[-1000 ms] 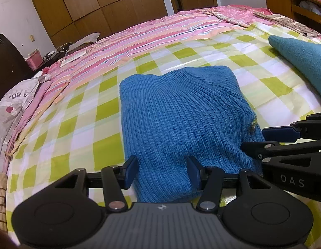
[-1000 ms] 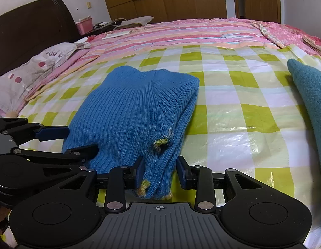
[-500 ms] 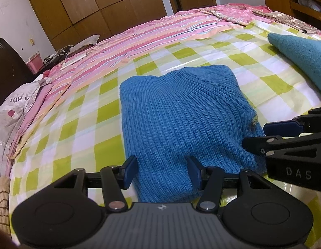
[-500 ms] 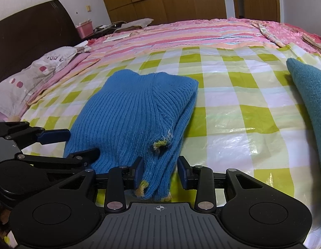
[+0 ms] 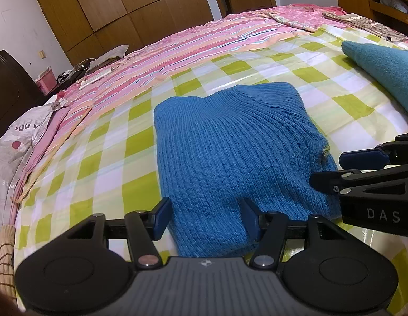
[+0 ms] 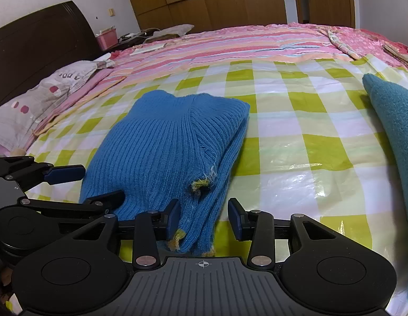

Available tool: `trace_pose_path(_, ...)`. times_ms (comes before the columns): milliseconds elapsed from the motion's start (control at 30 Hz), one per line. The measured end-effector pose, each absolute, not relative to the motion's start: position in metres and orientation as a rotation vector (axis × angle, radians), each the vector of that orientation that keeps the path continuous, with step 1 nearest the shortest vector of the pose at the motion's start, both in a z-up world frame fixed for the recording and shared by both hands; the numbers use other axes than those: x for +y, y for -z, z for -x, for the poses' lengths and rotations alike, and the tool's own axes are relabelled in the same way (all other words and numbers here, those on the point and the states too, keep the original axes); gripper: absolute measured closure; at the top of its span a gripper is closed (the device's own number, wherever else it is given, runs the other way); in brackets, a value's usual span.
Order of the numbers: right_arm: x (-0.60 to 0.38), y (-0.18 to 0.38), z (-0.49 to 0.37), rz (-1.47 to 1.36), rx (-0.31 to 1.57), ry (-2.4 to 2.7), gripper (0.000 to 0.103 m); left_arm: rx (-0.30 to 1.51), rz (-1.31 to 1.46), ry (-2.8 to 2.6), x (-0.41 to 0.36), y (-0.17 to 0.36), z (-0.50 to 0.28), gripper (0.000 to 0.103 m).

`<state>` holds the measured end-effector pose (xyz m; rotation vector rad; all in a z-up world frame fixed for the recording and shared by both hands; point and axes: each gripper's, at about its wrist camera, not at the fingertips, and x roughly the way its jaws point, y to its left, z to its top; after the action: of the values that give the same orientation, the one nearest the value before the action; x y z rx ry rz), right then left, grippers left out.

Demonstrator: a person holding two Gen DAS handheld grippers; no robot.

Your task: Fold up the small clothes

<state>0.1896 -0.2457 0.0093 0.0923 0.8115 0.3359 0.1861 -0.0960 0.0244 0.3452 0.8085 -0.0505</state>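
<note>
A folded blue ribbed sweater (image 5: 230, 147) (image 6: 164, 147) lies flat on the green-checked plastic sheet (image 5: 80, 163) (image 6: 296, 142). My left gripper (image 5: 205, 220) (image 6: 103, 183) straddles its near left corner, and the jaws are opening with the knit between them. My right gripper (image 6: 204, 218) (image 5: 326, 168) straddles the near right edge, where yellow-trimmed cuffs hang. Its jaws are opening too. The left pad touches the knit and the right pad stands clear of it.
A teal garment (image 5: 383, 71) (image 6: 393, 121) lies to the right on the sheet. A pink striped bedspread (image 5: 190, 42) covers the far bed, a pillow (image 6: 38, 100) and a dark headboard (image 6: 43, 34) are at the left, and wooden wardrobes (image 5: 125, 5) stand behind.
Both grippers' jaws have widened a little around the sweater's near edge. Neither hand has shifted, and the sweater lies as before.
</note>
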Motion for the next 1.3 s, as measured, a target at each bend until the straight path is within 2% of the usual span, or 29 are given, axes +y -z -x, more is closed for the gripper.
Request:
trace_pose_path(367, -0.25, -0.013, -0.19, -0.097, 0.802, -0.334, 0.059, 0.801, -0.342, 0.047, -0.093, -0.031, -0.182, 0.039)
trace_pose_path(600, -0.258, -0.016, -0.19, -0.118, 0.79, -0.308, 0.056, 0.77, -0.269, 0.013, -0.061, -0.043, -0.173, 0.035)
trace_pose_path(733, -0.261, -0.014, -0.192, -0.146, 0.782, -0.301, 0.042, 0.784, -0.171, 0.011, -0.039, -0.042, -0.181, 0.034)
trace_pose_path(867, -0.268, -0.009, -0.199, -0.232, 0.792, -0.312, 0.035, 0.814, -0.02, 0.059, -0.02, -0.033, -0.193, 0.034)
trace_pose_path(1033, -0.284, -0.008, -0.205, -0.423, 0.772, -0.374, 0.033, 0.794, 0.069, 0.105, -0.008, -0.028, -0.194, 0.035)
trace_pose_path(1133, -0.286, -0.01, -0.211, -0.469, 0.748, -0.378, 0.027, 0.797, 0.117, 0.137, -0.004, -0.023, -0.197, 0.035)
trace_pose_path(1300, -0.278, 0.01, -0.224, -0.49, 0.834, -0.376, 0.027, 0.802, 0.132, 0.169, -0.008, -0.016, -0.205, 0.034)
